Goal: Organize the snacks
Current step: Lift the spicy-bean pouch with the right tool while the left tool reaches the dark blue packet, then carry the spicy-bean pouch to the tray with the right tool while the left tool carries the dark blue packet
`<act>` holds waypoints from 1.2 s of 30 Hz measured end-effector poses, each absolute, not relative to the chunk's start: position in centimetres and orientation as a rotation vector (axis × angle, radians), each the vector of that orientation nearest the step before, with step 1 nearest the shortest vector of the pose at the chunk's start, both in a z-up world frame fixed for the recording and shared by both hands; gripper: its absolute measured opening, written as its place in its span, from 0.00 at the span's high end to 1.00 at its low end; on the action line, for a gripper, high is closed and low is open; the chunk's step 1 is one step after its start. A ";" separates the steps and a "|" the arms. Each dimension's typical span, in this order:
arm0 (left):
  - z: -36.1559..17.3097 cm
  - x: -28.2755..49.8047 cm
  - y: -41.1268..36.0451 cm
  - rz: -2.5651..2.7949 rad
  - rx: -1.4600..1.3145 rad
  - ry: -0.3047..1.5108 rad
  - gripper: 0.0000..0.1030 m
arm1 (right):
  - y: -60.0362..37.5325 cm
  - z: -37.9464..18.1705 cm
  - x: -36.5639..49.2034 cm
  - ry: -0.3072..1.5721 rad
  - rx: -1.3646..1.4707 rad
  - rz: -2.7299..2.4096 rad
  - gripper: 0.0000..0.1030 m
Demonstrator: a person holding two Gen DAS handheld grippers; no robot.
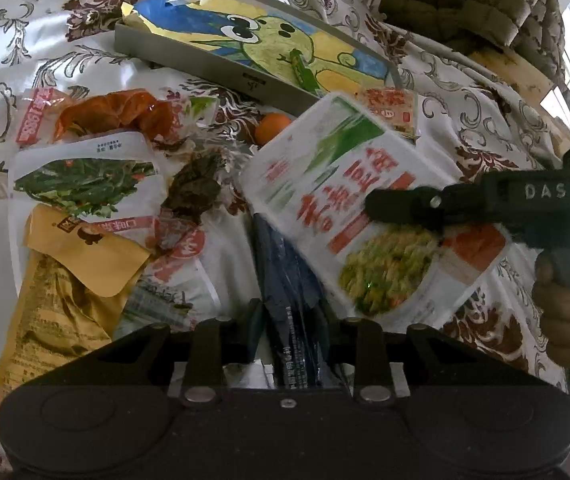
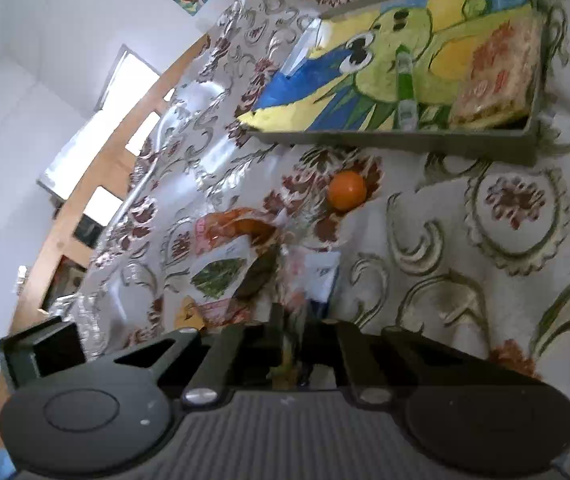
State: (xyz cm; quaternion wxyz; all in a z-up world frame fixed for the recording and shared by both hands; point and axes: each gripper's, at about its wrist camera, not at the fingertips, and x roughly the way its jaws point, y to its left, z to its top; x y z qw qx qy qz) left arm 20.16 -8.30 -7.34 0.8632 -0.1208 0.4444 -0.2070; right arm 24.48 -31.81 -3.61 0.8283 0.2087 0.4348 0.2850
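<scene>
At the bottom of the left wrist view, my left gripper (image 1: 291,316) is shut on a dark blue packet (image 1: 285,276) standing upright between its fingers. My right gripper (image 1: 377,206) reaches in from the right, shut on a large white snack packet (image 1: 325,184) printed in green and red, which is tilted above the cloth. In the right wrist view the jaws of the right gripper (image 2: 293,316) are nearly together on that packet's edge (image 2: 319,276). A grey tray (image 1: 189,60) lined with a painted green creature lies beyond, and a flat orange packet (image 2: 493,80) rests at its right end.
A pile of snack bags lies at the left: a yellow one (image 1: 57,304), a white one with greens (image 1: 85,184) and an orange one (image 1: 117,112). A small orange (image 1: 272,126) sits on the floral cloth (image 1: 45,32) near the tray. A person's hand (image 1: 565,312) holds the right gripper's handle.
</scene>
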 end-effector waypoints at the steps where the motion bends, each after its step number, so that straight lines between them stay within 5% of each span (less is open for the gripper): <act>1: -7.3 20.2 -8.3 -0.434 -0.253 0.931 0.69 | -32.1 -3.2 24.3 0.903 0.432 0.589 0.95; 9: -7.0 20.6 -9.8 -0.467 -0.225 0.934 0.41 | -34.0 -1.1 23.2 0.789 0.283 0.432 0.95; 13: -6.9 20.9 -11.2 -0.424 -0.125 0.932 0.55 | -33.7 -1.6 23.2 0.809 0.259 0.436 0.95; 25: -6.6 19.8 -12.0 -0.373 -0.085 0.899 0.70 | -31.5 -3.4 23.5 0.906 0.229 0.489 0.89; 36: -5.1 18.1 -12.3 -0.325 -0.046 0.857 0.80 | -29.4 -2.2 21.6 0.825 0.140 0.502 0.96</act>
